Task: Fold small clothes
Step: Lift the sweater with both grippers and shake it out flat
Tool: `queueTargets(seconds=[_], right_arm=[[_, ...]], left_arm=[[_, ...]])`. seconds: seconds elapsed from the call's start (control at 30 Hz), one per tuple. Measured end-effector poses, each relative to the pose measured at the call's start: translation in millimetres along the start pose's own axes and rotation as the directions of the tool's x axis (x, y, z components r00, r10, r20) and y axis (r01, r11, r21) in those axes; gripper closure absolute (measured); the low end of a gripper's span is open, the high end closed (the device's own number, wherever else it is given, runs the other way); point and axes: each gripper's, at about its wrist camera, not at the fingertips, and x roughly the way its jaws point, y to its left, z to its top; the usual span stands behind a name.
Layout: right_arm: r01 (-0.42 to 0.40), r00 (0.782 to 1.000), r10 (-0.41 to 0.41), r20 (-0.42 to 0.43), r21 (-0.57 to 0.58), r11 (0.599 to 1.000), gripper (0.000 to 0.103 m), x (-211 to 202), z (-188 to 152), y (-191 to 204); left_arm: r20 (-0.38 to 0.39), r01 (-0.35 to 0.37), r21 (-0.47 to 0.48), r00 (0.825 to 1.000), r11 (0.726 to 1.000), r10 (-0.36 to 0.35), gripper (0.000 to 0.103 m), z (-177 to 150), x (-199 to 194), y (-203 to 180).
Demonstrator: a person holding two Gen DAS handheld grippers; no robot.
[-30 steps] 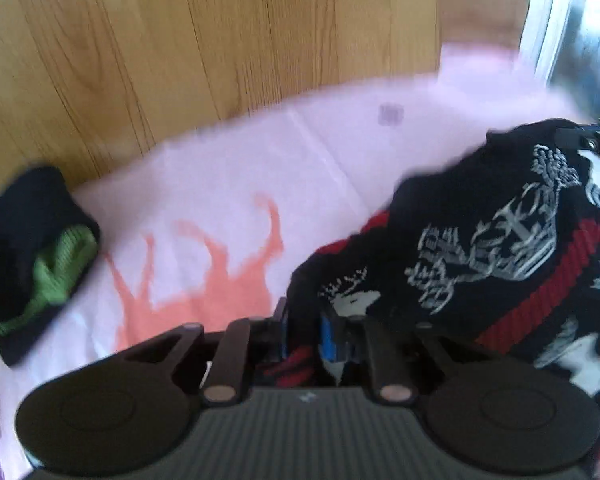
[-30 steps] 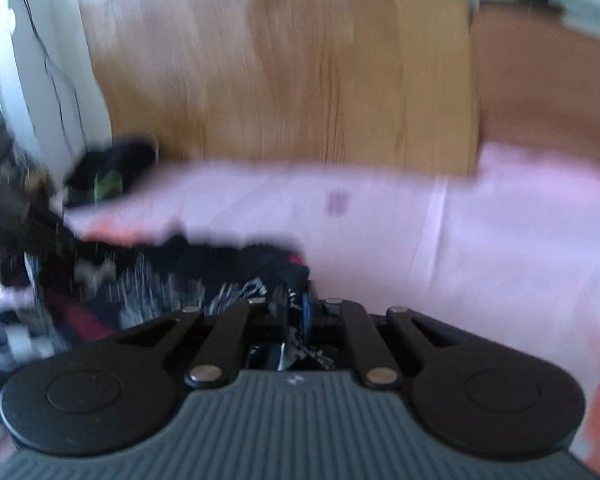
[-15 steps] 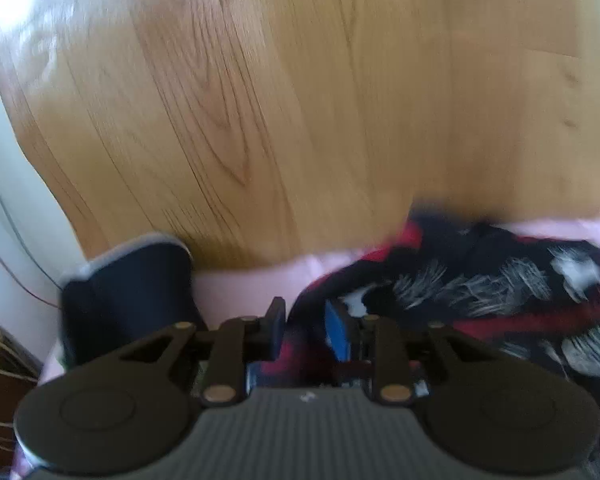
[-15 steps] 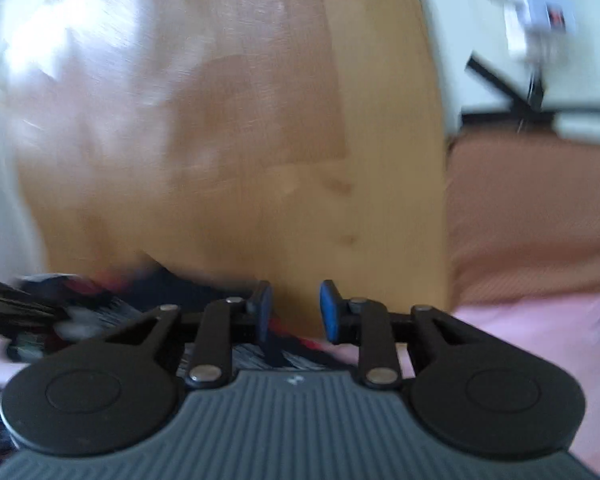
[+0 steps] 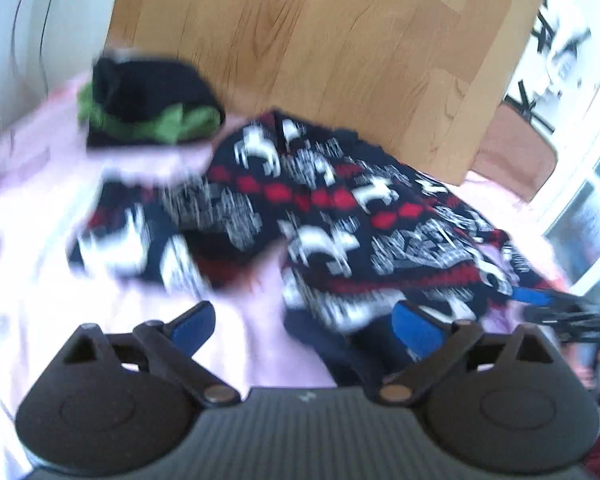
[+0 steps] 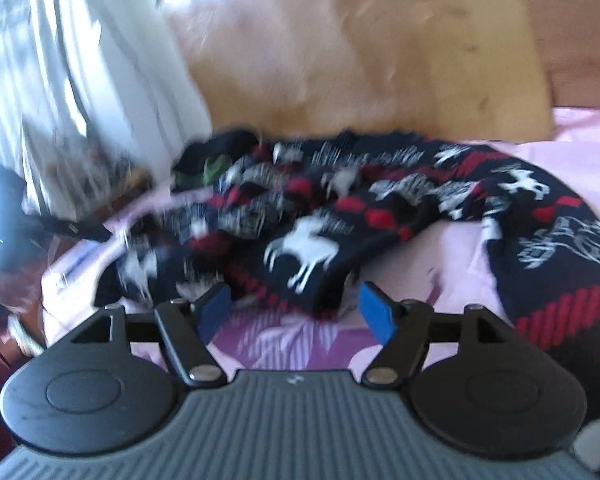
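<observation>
Both grippers have let go of the dark navy knitted sweater with white reindeer and red diamond bands (image 5: 340, 208) since a second ago, when their pads were pinched shut on its cloth, and it is now lying spread and rumpled on the pale pink bed sheet (image 5: 40, 240) against the light wooden headboard (image 5: 320, 40). The left gripper (image 5: 304, 322) is opening its jaws wide, with only sheet and the sweater's near hem between the blue pads, nothing pressed. The right gripper (image 6: 296, 308) is opening too, the sweater's folded edge (image 6: 308, 256) lying just ahead of its pads, untouched. No writing or label is readable; both views are blurring. The left view is showing a folded black and green knit garment (image 5: 148, 112) beside the sweater's far corner, and the other gripper's blue tip at right; the right view is showing a white curtain (image 6: 80, 60) instead.
</observation>
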Motion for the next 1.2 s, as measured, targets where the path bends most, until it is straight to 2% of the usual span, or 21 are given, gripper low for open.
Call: queueTargets(seconds=[0.07, 0.1, 0.13, 0.17, 0.2, 0.23, 0.3, 0.43, 0.5, 0.57, 0.6, 0.67, 0.77, 0.8, 0.87, 0.97, 1.07, 1.1, 1.13, 1.17, 1.2], right_arm=[[0.001, 0.999, -0.003, -0.034, -0.055, 0.998, 0.030, 19, 3, 3], [0.000, 0.999, -0.002, -0.042, -0.067, 0.998, 0.030, 27, 4, 3], [-0.010, 0.998, 0.007, -0.055, -0.066, 0.998, 0.036, 38, 7, 3], [-0.020, 0.997, 0.016, -0.072, -0.055, 0.998, 0.059, 48, 10, 3], [-0.006, 0.997, 0.002, -0.078, -0.050, 0.999, 0.070, 54, 12, 4], [0.009, 0.996, -0.013, -0.090, -0.041, 0.999, 0.081, 56, 18, 6], [0.006, 0.997, -0.005, -0.072, 0.013, 1.000, 0.087, 39, 37, 8], [-0.031, 0.997, 0.022, 0.075, 0.111, 0.993, 0.094, -51, 80, 8], [-0.005, 0.988, -0.021, 0.150, 0.169, 0.986, 0.093, -89, 92, 0], [0.033, 0.980, -0.074, 0.185, 0.215, 0.976, 0.087, -107, 92, -11], [0.085, 0.976, -0.125, 0.178, 0.218, 0.972, 0.083, -108, 88, -13], [0.136, 0.975, -0.172, 0.143, 0.232, 0.963, 0.058, -103, 70, -16], [0.127, 0.983, -0.153, 0.101, 0.225, 0.966, 0.054, -97, 37, -16], [0.137, 0.983, -0.159, 0.088, 0.214, 0.967, 0.052, -95, 26, -14], [0.171, 0.981, -0.186, 0.058, 0.195, 0.966, 0.043, -99, 2, -12], [0.238, 0.971, -0.240, -0.012, 0.191, 0.952, 0.040, -99, -25, -8], [0.265, 0.964, -0.259, -0.058, 0.233, 0.936, 0.041, -102, -49, -8], [0.257, 0.966, -0.248, -0.069, 0.238, 0.937, 0.044, -99, -55, -6], [0.257, 0.966, -0.250, -0.059, 0.229, 0.939, 0.055, -99, -62, 0], [0.270, 0.963, -0.266, -0.048, 0.202, 0.941, 0.079, -98, -66, 7], [0.284, 0.959, -0.279, -0.050, 0.178, 0.942, 0.086, -94, -68, 14]], left_arm=[[-0.012, 0.058, -0.071, 0.998, 0.996, -0.059, 0.005, -10, 5, 3], [-0.019, 0.078, -0.090, 0.997, 0.993, -0.081, 0.010, -10, 11, 2], [-0.025, 0.086, -0.097, 0.996, 0.992, -0.089, 0.024, -15, 15, -2], [-0.040, 0.093, -0.090, 0.995, 0.992, -0.096, 0.036, -14, 21, -7], [-0.063, 0.089, -0.085, 0.994, 0.992, -0.094, 0.067, -12, 29, -10], [-0.089, 0.077, -0.084, 0.992, 0.994, -0.084, 0.081, -11, 33, -15], [-0.091, 0.091, -0.059, 0.991, 0.994, -0.096, 0.090, -10, 28, -20], [-0.003, 0.140, -0.001, 0.990, 0.990, -0.140, 0.093, -9, -8, -24], [0.024, 0.132, -0.020, 0.991, 0.991, -0.131, 0.092, -5, -13, -17], [0.008, 0.088, -0.071, 0.996, 0.994, -0.088, 0.087, -4, -3, -7], [-0.014, 0.065, -0.109, 0.998, 0.992, -0.067, 0.088, -6, 4, -1], [-0.049, 0.038, -0.149, 0.998, 0.988, -0.046, 0.083, -12, 15, 6], [-0.080, 0.033, -0.148, 0.996, 0.988, -0.045, 0.061, -21, 17, 9], [-0.077, 0.039, -0.142, 0.996, 0.989, -0.051, 0.049, -23, 14, 8], [-0.069, 0.054, -0.125, 0.996, 0.991, -0.063, 0.045, -27, 10, 5], [-0.087, 0.071, -0.100, 0.993, 0.992, -0.080, 0.045, -29, 13, -3], [-0.123, 0.085, -0.057, 0.988, 0.995, -0.092, 0.063, -31, 26, -16], [-0.141, 0.082, -0.041, 0.986, 0.996, -0.087, 0.081, -33, 31, -21], [-0.147, 0.066, -0.022, 0.987, 0.998, -0.068, 0.092, -35, 33, -25], [-0.142, 0.036, 0.008, 0.989, 0.999, -0.035, 0.094, -37, 33, -30], [-0.144, 0.034, 0.028, 0.989, 0.999, -0.029, 0.096, -37, 31, -33]])
